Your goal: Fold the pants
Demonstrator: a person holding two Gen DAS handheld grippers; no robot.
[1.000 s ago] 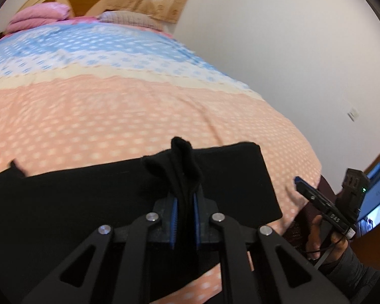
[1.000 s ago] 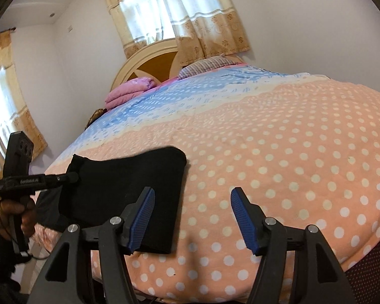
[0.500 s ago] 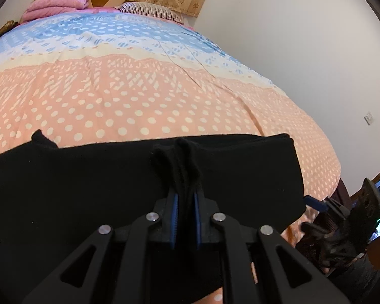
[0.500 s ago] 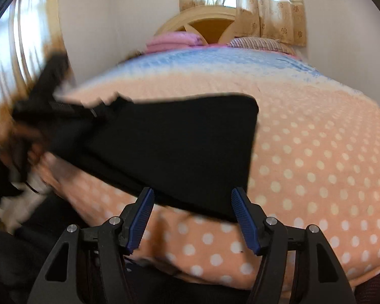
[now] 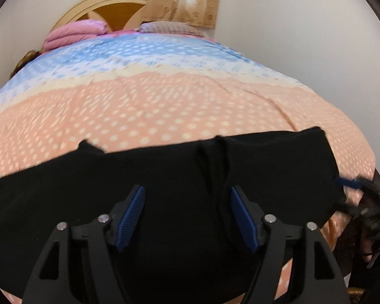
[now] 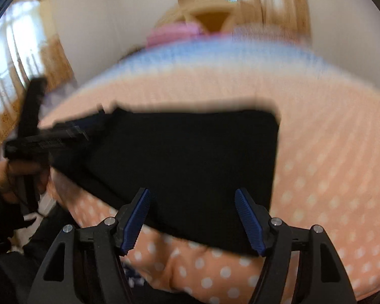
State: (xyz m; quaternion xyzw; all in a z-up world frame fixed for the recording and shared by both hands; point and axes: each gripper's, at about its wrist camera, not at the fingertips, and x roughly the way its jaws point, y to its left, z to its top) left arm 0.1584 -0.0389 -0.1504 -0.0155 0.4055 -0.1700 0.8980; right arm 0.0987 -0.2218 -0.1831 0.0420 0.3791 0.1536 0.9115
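Released from my left gripper – jaws now gaping wide – the black pants are lying folded along the bedspread's near edge. Right gripper is hovering wide too, holding nothing – pink pillows are sitting far back.

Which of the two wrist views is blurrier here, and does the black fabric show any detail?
Right wrist view: heavy motion smear across the bedspread, headboard and the other tool; only its own right tool stays crisp. Left wrist view: milder blur on the dots, left tool sharp. In both, the pants read as flat black, one faint crease visible.
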